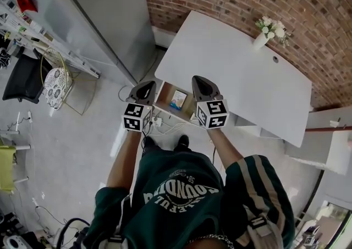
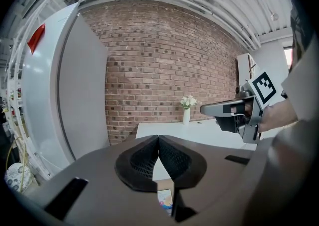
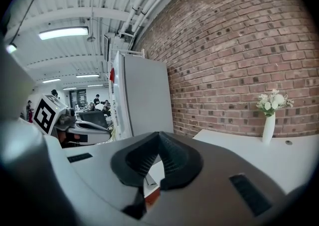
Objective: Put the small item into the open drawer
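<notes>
**Fig. View from the head camera, with both gripper views.** The left tongs [image 1: 144, 87] and the right tongs [image 1: 204, 84] are held side by side above the near edge of the white bench [image 1: 236, 72]. Both pairs are closed, tips touching, with nothing between them. Between the two, below the bench edge, is the open drawer [image 1: 165, 95]. The small item [image 1: 179, 99], a flat thing with a coloured face, appears to lie inside it already, so the task is judged to be at or near its end.

*Count:*
- two tongs
- one bench
- one open drawer
- one small item
- one vase of white flowers [image 1: 263, 34], well away at the far edge
- one round hole [image 1: 275, 59] in the bench top

*Risks:*
- If the item needs shifting, closed tongs can only push it. A flat thing would likely skid, or jam against the drawer wall.
- Lowering the tongs without looking could knock the bench edge or the drawer front.
- The vase is too far off to be in danger.
</notes>
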### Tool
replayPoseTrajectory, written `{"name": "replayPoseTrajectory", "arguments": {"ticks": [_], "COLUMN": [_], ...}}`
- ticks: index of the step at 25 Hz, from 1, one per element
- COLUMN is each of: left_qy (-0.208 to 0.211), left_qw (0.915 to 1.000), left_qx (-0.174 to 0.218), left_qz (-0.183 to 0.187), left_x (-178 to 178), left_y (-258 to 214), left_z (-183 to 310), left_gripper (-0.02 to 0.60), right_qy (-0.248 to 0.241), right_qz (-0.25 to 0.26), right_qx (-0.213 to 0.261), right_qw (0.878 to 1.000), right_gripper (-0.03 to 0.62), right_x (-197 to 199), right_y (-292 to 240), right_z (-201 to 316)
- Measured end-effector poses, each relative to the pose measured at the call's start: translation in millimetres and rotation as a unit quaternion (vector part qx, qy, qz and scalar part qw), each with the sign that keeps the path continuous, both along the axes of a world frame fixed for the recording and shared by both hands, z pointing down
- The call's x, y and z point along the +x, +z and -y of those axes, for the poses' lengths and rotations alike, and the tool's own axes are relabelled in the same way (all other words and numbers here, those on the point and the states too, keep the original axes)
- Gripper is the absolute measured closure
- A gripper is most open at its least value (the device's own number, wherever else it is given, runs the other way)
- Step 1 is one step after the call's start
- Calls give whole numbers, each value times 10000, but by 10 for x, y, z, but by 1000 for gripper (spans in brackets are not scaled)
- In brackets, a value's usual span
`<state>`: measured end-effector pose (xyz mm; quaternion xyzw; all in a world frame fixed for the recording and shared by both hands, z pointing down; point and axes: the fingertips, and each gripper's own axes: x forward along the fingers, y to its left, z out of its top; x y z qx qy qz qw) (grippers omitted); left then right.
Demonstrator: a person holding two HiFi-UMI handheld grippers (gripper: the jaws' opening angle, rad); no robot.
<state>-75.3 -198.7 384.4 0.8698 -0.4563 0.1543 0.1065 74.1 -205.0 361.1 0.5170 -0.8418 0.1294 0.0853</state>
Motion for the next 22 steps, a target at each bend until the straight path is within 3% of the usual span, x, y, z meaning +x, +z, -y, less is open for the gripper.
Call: {"name": "replayPoseTrajectory", "arguments": {"ticks": [22], "left_qy": [16], "left_qw": [9999], "left_qx": [-139], "left_qz": [32], "left_x": [143], "left_y": [168], "left_z": [-87], "left_gripper": [566], "right_qy": [-61], "right_qz": [66], "right_qx": [-55], "right_qw": [9999], "right_gripper": [569], "right_x": [43], "right_y": [91], "right_z": [-106]}}
